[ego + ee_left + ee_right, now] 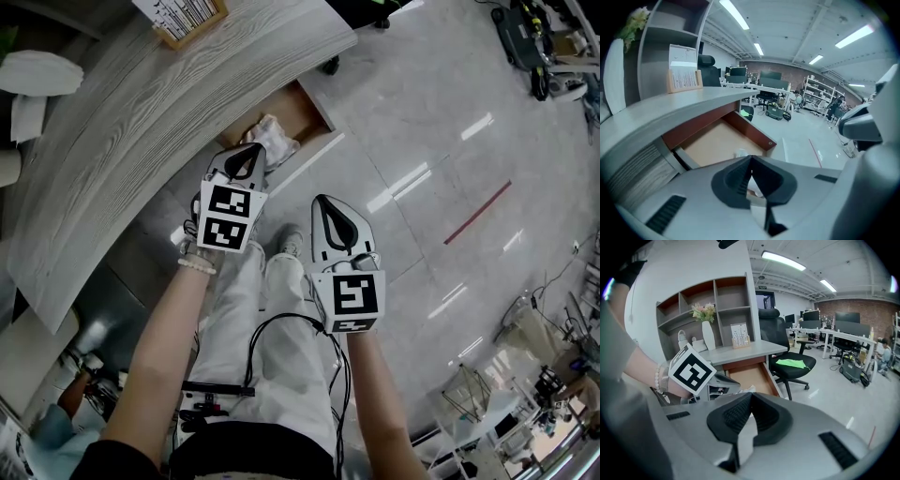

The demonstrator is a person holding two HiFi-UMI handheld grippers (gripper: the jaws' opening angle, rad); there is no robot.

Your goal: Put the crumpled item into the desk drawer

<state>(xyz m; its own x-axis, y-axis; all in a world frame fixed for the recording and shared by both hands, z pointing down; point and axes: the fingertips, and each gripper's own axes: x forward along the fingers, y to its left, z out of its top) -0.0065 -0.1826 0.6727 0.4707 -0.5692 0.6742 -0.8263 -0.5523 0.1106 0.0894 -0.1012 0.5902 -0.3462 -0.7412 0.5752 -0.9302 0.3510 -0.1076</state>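
The desk drawer [302, 108] stands pulled out from under the grey wood desktop [141, 122]. A crumpled white item [272, 137] lies inside it near the front edge. My left gripper [254, 148] hangs just in front of that item, jaws shut with nothing between them. In the left gripper view the shut gripper [751, 158] points at the drawer's brown floor [717, 143], and a bit of the crumpled item [740, 153] shows past the tips. My right gripper [324, 200] is shut and empty, out over the floor to the right; the right gripper [750, 396] faces the drawer [750, 376].
A desk calendar [183, 19] stands on the desktop, with shelves and a flower vase [707, 329] behind. An office chair with a green cushion [790, 363] is right of the drawer. The person's white trousers [253, 319] are below the grippers. Polished floor [450, 141] spreads right.
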